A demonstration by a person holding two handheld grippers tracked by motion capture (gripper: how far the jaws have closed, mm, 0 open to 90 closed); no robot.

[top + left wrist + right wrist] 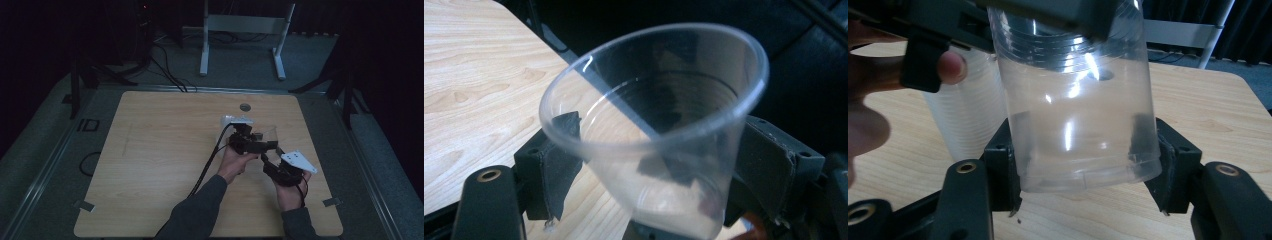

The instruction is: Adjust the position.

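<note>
Both tongs, left (649, 165) and right (1083, 170), grip one clear cup (1078, 115); a cup stack (968, 120) stands behind on the tabletop (160, 150).

High view overhead, looking forward-down on table (150, 165); both gripper views close-up, sharing clear cup (659, 125).

Bench (150, 165) left half bare, free passage there; near edge right of centre crossed by both forearms. Centre-right crowded: left gripper (248, 141) and right gripper (272, 155) close together around clear cup (269, 134). White cup stack (230, 121) just beyond, blocking far side. Black cable (210, 160) trails across bench toward near edge.
</note>
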